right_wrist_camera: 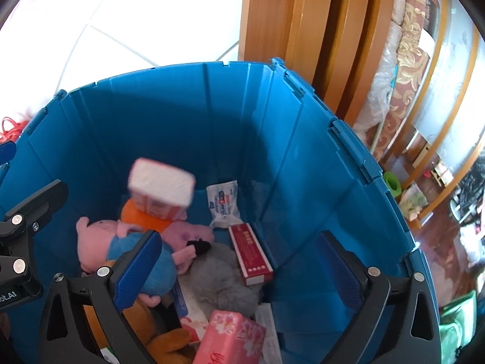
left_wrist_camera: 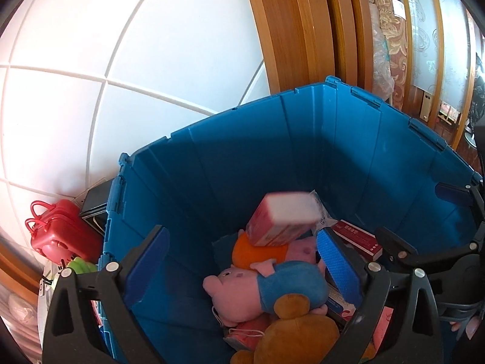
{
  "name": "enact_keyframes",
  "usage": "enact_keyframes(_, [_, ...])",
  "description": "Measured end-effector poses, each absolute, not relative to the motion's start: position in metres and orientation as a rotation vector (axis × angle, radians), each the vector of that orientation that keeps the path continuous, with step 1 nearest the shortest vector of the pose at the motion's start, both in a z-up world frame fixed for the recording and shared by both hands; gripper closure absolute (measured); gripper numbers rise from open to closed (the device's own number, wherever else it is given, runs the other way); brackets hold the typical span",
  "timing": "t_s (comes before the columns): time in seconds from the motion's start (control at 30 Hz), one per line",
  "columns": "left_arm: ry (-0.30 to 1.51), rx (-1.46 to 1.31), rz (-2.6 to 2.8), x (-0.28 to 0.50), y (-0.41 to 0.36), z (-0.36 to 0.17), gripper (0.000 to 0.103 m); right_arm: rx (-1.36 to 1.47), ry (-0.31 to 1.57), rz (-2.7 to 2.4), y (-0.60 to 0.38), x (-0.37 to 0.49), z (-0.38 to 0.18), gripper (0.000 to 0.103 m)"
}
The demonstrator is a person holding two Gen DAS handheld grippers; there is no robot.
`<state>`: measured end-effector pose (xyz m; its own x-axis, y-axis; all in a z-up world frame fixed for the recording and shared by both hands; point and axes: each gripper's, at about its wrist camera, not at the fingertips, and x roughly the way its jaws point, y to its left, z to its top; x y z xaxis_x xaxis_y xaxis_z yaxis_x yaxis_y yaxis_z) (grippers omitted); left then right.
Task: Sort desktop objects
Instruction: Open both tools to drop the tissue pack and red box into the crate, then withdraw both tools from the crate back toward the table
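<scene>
Tissue pack, pink and white and blurry, is in the air just over the toys inside the blue bin. It touches no fingers, so it looks like it is dropping in. The left gripper has its fingers spread wide with nothing between them. The right gripper is spread wide too, also with nothing in it.

To do this step well, I think both grippers should stay high over the bin and not bump its hard plastic walls, then go for the next thing.

The bin is smooth, with straight ribs up its sides. A soft pig toy in a blue shirt lies near the middle, beside a fuzzy brown toy. A second pig toy is pink with an orange dress. A flat red box lies to the right, next to a grey furry thing. A squashy pink packet with flowers sits at the near side. A shiny red case stands outside, on the left
</scene>
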<state>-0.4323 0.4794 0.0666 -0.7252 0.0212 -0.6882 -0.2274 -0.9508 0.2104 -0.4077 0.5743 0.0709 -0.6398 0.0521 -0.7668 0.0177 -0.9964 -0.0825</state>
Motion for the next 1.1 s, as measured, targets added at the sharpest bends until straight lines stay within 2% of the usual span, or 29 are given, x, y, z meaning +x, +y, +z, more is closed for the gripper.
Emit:
enact_keyframes(0.17, [0.369,-1.125,2.745,-0.433,0.476,0.069,0.004,-1.328,-0.126,2.827,0.574,-0.406,0.075,0.000])
enact_keyframes(0.3, [0.190,-1.158,2.680,-0.425,0.462,0.085,0.004,-1.255,-0.128,2.916,0.566,-0.388,0.096,0.000])
enact_keyframes(0.43, [0.191,-1.109,2.656,-0.402,0.449,0.118,0.004,-1.286,-0.056,2.962,0.556,-0.370,0.110,0.000])
enact_keyframes(0.63, [0.205,-1.015,2.696,-0.355,0.402,0.158,0.004,-1.272,-0.171,2.961,0.526,-0.323,0.142,0.000])
enact_keyframes(0.83, [0.051,-1.007,2.621,-0.317,0.340,0.171,0.004,-1.252,-0.156,3.014,0.493,-0.272,0.164,0.000])
enact_keyframes(1.1, [0.067,-0.888,2.659,-0.259,0.272,0.157,0.004,-1.214,-0.142,3.077,0.429,-0.217,0.168,0.000])
